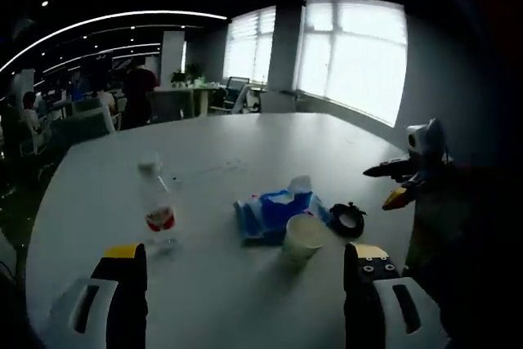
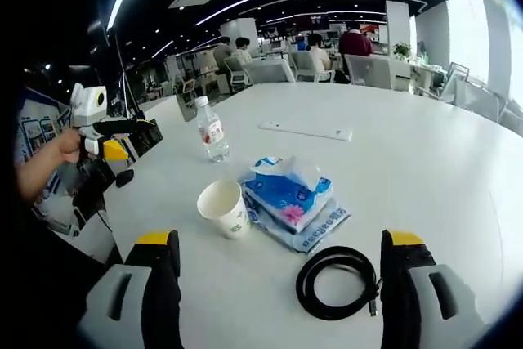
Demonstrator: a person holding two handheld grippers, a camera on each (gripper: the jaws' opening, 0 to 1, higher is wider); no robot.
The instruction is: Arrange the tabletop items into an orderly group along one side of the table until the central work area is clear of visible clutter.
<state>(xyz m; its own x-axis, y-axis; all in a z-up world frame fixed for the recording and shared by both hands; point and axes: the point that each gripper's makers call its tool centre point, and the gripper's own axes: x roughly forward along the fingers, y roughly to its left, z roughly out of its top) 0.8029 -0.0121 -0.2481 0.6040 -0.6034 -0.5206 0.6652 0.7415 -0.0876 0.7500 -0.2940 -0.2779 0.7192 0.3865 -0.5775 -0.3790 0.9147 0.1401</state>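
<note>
A clutter of small items is sitting together on a large white table [image 2: 425,177] in an open-plan office. In the right gripper view, a paper cup [image 2: 224,207] is standing just beside a blue tissue pack [image 2: 288,195], which is lying on a flat plastic packet [image 2: 315,230]; a coiled black cable [image 2: 337,281] is lying near the right gripper [image 2: 280,284], whose jaws are standing wide apart and holding nothing. A water bottle [image 2: 212,130] is standing upright farther off, and a flat white strip [image 2: 306,130] is lying beyond it. The left gripper [image 2: 122,138], gripped by a hand [image 2: 59,149], is hovering at the table's edge. In the left gripper view, the left gripper [image 1: 243,284] is gaping wide and empty, with the cup [image 1: 303,239], tissue pack [image 1: 276,210], cable [image 1: 347,218] and bottle [image 1: 157,202] ahead of it, and the right gripper [image 1: 402,179] is reaching in from the side. People are sitting at desks in the background.
</note>
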